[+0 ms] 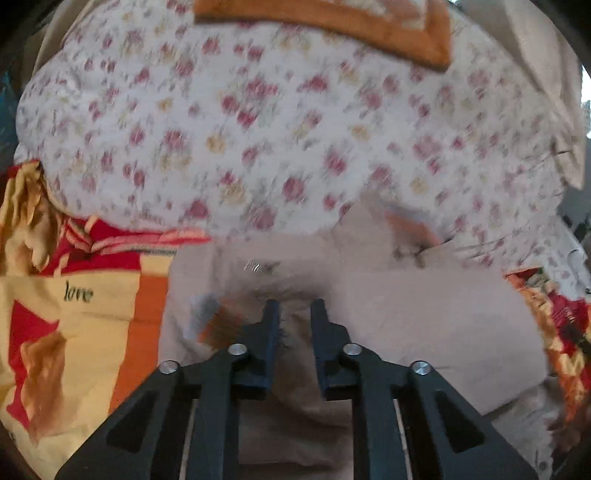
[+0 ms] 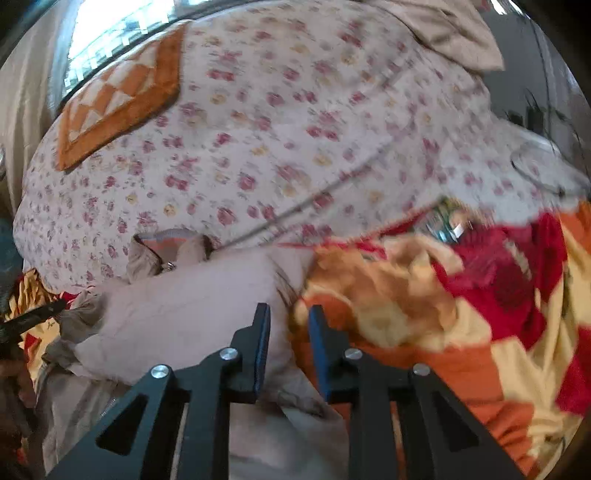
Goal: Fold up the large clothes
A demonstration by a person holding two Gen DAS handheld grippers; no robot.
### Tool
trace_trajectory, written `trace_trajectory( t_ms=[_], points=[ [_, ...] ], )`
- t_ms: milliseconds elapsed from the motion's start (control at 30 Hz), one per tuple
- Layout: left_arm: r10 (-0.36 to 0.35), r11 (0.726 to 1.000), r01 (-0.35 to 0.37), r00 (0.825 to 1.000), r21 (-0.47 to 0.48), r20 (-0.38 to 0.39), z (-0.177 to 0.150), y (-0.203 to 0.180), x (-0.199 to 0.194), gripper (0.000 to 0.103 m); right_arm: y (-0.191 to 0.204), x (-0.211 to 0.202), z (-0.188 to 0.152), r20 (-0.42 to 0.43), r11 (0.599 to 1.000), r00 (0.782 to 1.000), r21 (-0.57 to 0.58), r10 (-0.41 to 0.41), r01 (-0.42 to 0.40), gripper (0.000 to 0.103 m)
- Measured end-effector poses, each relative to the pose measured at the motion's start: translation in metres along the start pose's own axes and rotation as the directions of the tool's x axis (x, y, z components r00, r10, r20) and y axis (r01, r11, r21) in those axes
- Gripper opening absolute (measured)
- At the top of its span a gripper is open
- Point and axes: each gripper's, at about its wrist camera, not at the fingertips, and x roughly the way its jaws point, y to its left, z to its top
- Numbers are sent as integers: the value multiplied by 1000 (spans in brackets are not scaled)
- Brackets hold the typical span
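A large beige garment [image 1: 406,314] lies on a bed, with an orange-lined collar [image 1: 410,225] at its far end. My left gripper [image 1: 295,314] sits low over its near part, jaws a little apart with beige cloth bunched between them. In the right wrist view the same beige garment [image 2: 177,306] lies to the left, collar [image 2: 166,243] beyond it. My right gripper [image 2: 289,317] is at the garment's right edge, jaws a little apart, with beige cloth lying between them. The left gripper's fingers [image 2: 33,314] show at the far left.
A red, yellow and orange blanket [image 1: 74,332] printed "love" lies under the garment and fills the right of the right wrist view [image 2: 461,314]. A floral quilt [image 1: 258,129] is piled behind, with an orange checked cushion [image 2: 118,96] on it. A window [image 2: 118,33] is behind.
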Motion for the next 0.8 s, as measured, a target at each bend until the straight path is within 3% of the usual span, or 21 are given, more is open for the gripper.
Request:
trace_trajectory(
  t_ms=[67, 133, 200, 267, 400, 500, 600, 667, 733, 767, 800],
  points=[
    [71, 996, -73, 996, -48, -48, -5, 13, 10, 9, 16, 6, 8, -5, 999, 999, -28, 42, -42, 23],
    [92, 989, -106, 987, -107, -132, -14, 31, 25, 9, 32, 27, 10, -79, 997, 995, -51, 62, -66, 23],
    [79, 987, -96, 988, -131, -133, -17, 37, 26, 9, 39, 54, 5, -173, 997, 985, -69, 19, -31, 23],
    [99, 988, -113, 986, -105, -130, -18, 31, 25, 9, 26, 86, -9, -298, 996, 952, -76, -69, 49, 10],
    [101, 986, -116, 987, -122, -122, -17, 29, 23, 9, 17, 81, -10, -293, 999, 956, -48, -26, 13, 8],
    [62, 983, -76, 995, -168, -84, -15, 33, 14, 9, 23, 64, 5, -199, 1000, 980, -22, 15, -19, 8],
    [31, 986, -33, 999, -164, -19, -8, 29, 10, 11, 36, 66, 28, -137, 999, 990, -46, -15, 8, 8],
    [10, 990, -10, 1000, -143, 1, -4, 24, 14, 14, 42, 89, 42, -166, 997, 985, -61, -49, 39, 8],
    [22, 991, -27, 999, -132, -40, -5, 25, 28, 17, 37, 123, 45, -234, 997, 970, -36, -71, 64, 9],
    [45, 990, -54, 996, -127, -76, -6, 27, 38, 17, 33, 138, 43, -272, 994, 956, -44, -105, 97, 9],
    [61, 989, -77, 991, -128, -120, -10, 32, 48, 18, 24, 157, 32, -334, 985, 927, -59, -173, 163, 13]
  ],
)
